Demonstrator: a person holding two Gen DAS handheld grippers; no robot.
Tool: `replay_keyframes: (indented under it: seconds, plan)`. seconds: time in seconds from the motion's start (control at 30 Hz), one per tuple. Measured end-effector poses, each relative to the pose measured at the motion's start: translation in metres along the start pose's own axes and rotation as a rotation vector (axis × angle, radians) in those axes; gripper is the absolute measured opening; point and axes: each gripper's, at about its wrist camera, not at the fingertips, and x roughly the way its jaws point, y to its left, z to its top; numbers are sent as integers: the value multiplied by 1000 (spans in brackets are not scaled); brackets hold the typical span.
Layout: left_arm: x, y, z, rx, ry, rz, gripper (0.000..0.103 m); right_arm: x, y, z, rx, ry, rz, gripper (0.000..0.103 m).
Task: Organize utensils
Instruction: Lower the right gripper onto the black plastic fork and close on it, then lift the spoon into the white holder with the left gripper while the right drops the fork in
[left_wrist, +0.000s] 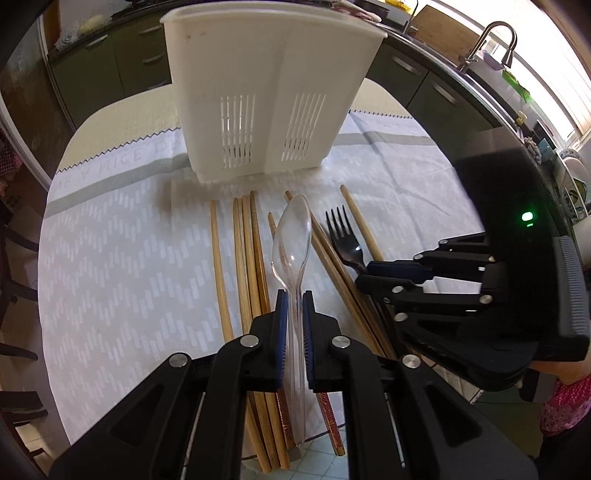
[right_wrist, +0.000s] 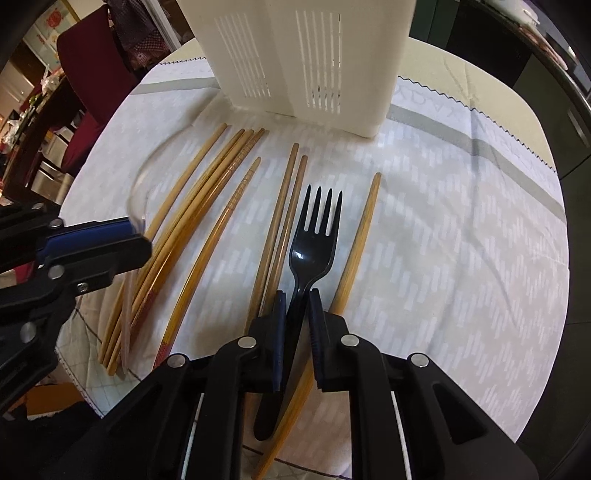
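On my left wrist camera, the left gripper (left_wrist: 294, 295) has its jaws drawn in narrow around the handle of a clear plastic spoon (left_wrist: 291, 236), the blue pads (left_wrist: 281, 314) pressing it from both sides, and the bowl of the spoon points forward toward the white utensil caddy (left_wrist: 266, 92). The spoon looks raised a little above the cloth, though I cannot tell how far. The right wrist camera shows the right gripper (right_wrist: 297, 295) closed just as narrowly on the neck of a black plastic fork (right_wrist: 314, 236), tines aimed ahead at the same caddy (right_wrist: 306, 55), the fork's handle running back between the pads and out below them. I see the bamboo chopsticks (right_wrist: 207, 192) lying loose on the white patterned tablecloth (right_wrist: 461, 229), fanned out in front of the caddy: a bunch to the left of the fork, a pair just beside it, and a single one on its right. The caddy stands upright at the far side of the cloth, its slotted walls facing me, and I cannot see into its compartments from either view. My right gripper shows at the right edge of the left view (left_wrist: 384, 273), holding the fork (left_wrist: 345, 236) there. A kitchen faucet (left_wrist: 495, 40) stands on the counter behind.
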Motion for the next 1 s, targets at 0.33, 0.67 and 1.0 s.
replay_keyframes:
  seconds: [0.33,0.67,1.0]
  plan:
    - [-16,-1,-1,7,-46,2,7,4,15,6,-5,-58,-64,10]
    - [-30,0,-1,7,-87,-16,4,-40,9,-5,47,-254,96,10]
    - [-41,-4,-3,15,-121,-19,4,-72,-1,-27,68,-359,140,10]
